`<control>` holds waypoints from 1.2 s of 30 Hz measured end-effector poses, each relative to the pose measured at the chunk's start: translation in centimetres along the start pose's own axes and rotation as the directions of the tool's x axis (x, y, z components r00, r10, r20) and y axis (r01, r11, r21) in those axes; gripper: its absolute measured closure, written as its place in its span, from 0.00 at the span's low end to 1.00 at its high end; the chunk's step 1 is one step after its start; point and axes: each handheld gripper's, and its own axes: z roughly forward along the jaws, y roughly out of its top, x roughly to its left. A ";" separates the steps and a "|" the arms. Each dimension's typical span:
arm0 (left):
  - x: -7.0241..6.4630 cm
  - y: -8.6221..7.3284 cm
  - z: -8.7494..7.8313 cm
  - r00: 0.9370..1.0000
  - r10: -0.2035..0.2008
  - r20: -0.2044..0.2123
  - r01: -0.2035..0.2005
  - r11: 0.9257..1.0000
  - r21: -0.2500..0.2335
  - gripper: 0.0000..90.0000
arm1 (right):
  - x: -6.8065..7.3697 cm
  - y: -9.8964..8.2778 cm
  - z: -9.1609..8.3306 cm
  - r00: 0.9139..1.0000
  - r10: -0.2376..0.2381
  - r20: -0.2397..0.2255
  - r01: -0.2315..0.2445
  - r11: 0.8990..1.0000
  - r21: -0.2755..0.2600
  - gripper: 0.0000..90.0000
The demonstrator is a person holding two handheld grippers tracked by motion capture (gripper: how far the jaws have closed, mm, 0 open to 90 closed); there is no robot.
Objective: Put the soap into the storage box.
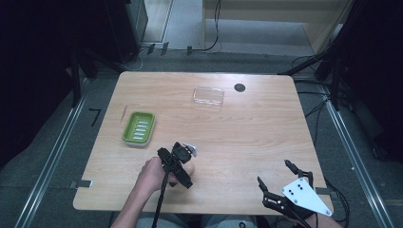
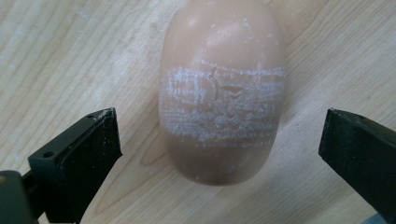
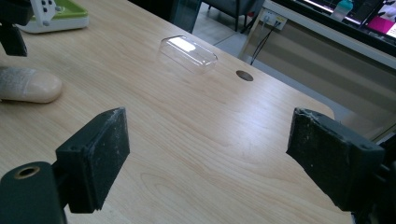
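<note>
One bar of soap (image 2: 220,93) waits on the bench (image 1: 247,137), not picked up yet.
The left gripper (image 2: 219,144) hangs wide apart over the soap, near the green soap dish (image 1: 139,128); the right gripper (image 3: 208,154) gapes too, holding nothing. A clear lid (image 1: 208,96) lies farther back. The wooden bench stands in a dark room with cables.

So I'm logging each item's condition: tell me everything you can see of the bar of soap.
The bar of soap is a smooth, rounded oval in pale tan, with a band of whitish scuffs and a small crack across its top. It lies flat on the wooden table, apart from the green soap dish. The left hand-held gripper hangs over it with its jaws open on either side, not touching.
</note>
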 end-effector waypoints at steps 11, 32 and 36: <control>-0.2 0.8 0.5 1.000 -0.001 -0.004 0.001 1.000 0.021 0.10 | -0.1 0.0 0.0 1.000 0.001 0.003 -0.001 1.000 -0.002 0.15; -0.2 0.8 0.8 1.000 -0.009 -0.019 0.009 0.999 0.034 0.37 | -0.1 0.0 -0.1 1.000 -0.001 0.004 0.001 1.000 -0.002 0.15; -0.2 0.8 0.8 1.000 -0.012 -0.016 0.013 0.999 0.031 0.37 | -0.1 0.0 0.0 1.000 -0.001 0.005 0.001 1.000 -0.002 0.15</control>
